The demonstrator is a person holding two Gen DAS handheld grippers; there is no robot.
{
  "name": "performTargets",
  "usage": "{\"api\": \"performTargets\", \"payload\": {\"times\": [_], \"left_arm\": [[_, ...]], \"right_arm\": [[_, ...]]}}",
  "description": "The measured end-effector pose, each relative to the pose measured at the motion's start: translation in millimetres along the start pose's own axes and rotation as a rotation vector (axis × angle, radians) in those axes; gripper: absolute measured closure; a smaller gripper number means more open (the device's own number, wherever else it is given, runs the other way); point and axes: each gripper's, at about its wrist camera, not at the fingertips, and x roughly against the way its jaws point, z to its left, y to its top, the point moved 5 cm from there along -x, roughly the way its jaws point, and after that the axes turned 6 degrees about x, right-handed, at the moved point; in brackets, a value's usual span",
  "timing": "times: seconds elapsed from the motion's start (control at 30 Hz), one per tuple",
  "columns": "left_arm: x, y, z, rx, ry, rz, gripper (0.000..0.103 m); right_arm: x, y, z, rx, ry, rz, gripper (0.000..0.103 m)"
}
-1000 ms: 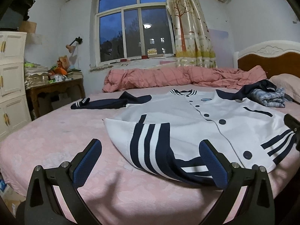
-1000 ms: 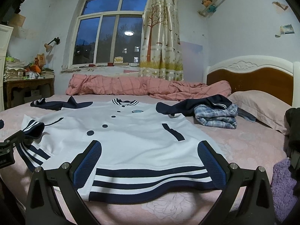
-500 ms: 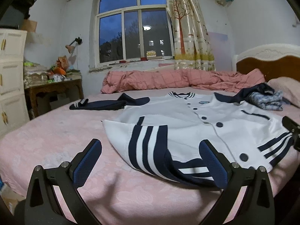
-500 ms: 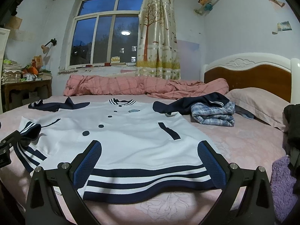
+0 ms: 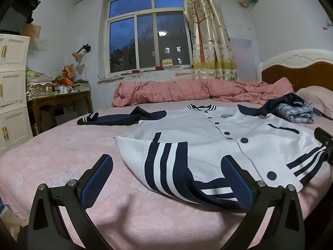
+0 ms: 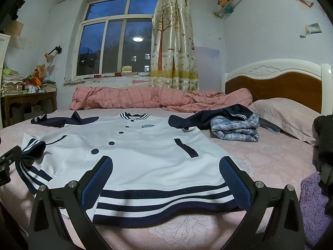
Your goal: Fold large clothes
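A white jacket with navy stripes and navy sleeves lies front up on the pink bed; it also shows in the right wrist view. Its near left hem corner is folded over. My left gripper is open and empty, low over that corner. My right gripper is open and empty, low over the striped hem. One navy sleeve stretches left; the other lies toward the pillow.
A folded plaid garment lies by the pillow. A pink quilt is bunched along the far side under the window. A wooden side table and white cabinet stand left. A purple fuzzy cloth lies at the right.
Both cameras have tilted or dropped slightly, so the room sits a little lower in view. The jacket has not moved and both grippers stay open.
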Motion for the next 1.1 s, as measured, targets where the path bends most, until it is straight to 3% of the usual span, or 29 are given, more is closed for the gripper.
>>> {"api": "performTargets", "payload": {"times": [0.23,0.37,0.5,0.63,0.73,0.9,1.0,1.1], "left_arm": [[4,1,-8,-0.029,-0.014,-0.023,0.0],[6,1,-15,-0.051,-0.056,-0.022,0.006],[10,1,-22,-0.078,-0.045,-0.043,0.006],[22,2,-31,-0.139,-0.014,-0.102,0.012],[36,8,-33,-0.118,-0.048,-0.156,0.012],[49,15,-30,-0.077,-0.073,-0.207,0.016],[49,13,-30,-0.073,-0.077,-0.186,0.017],[40,1,-31,-0.074,-0.048,-0.101,0.019]], "right_arm": [[-1,1,-1,-0.017,0.019,0.01,0.0],[2,3,-4,-0.033,0.016,0.004,0.0],[2,3,-12,-0.061,0.021,0.003,0.0],[1,1,-17,-0.082,0.064,0.037,0.0],[5,-3,-19,-0.112,0.125,0.045,0.003],[9,-13,-22,-0.123,0.144,0.041,0.009],[16,-16,-24,-0.132,0.171,0.029,0.016],[26,-25,-24,-0.183,0.223,0.043,0.017]]}}
